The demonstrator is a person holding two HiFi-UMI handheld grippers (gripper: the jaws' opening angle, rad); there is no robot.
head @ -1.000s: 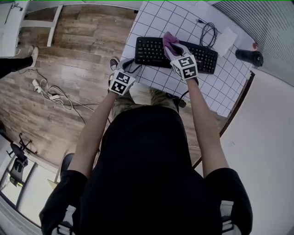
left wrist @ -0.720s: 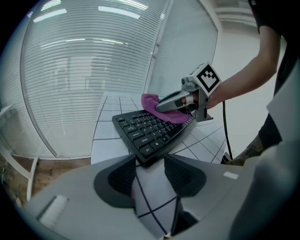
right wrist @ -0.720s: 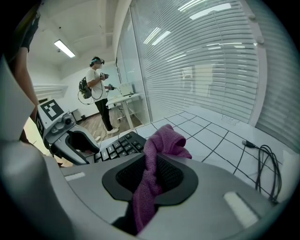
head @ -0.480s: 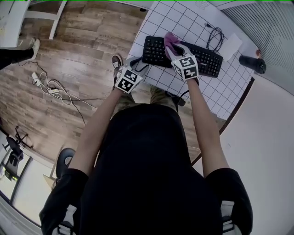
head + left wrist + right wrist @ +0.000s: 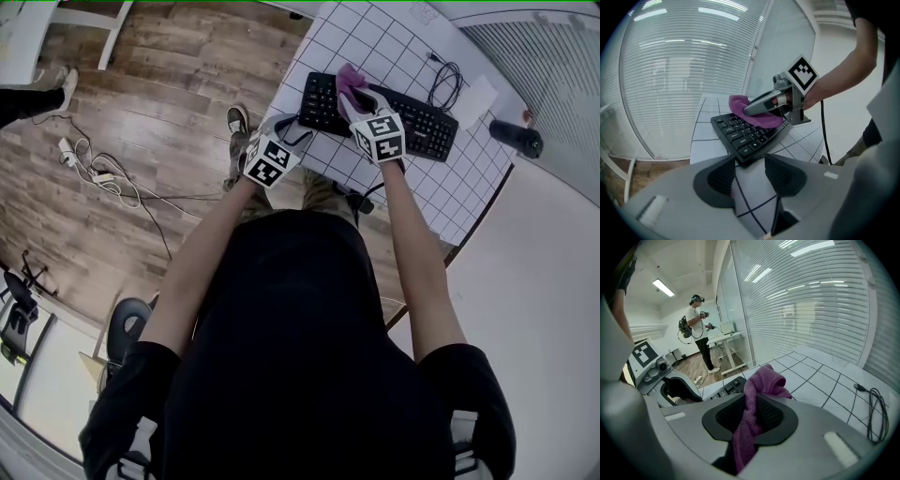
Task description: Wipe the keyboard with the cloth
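In the head view, the black keyboard [image 5: 422, 117] lies on the white gridded tabletop [image 5: 375, 37]. The right gripper [image 5: 356, 98] holds the purple cloth [image 5: 347, 80] on the keyboard's left part. The left gripper [image 5: 286, 131] sits at the tabletop's near edge, by the keyboard's left end.

In the left gripper view, its jaws stand apart with only bare tabletop between them.

In the right gripper view, its jaws are clamped on the cloth, which bunches up ahead of them.

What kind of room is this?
Probably an office or workroom. There's a keyboard on a white gridded table, glass walls covered with blinds, and another person standing by a desk farther off.
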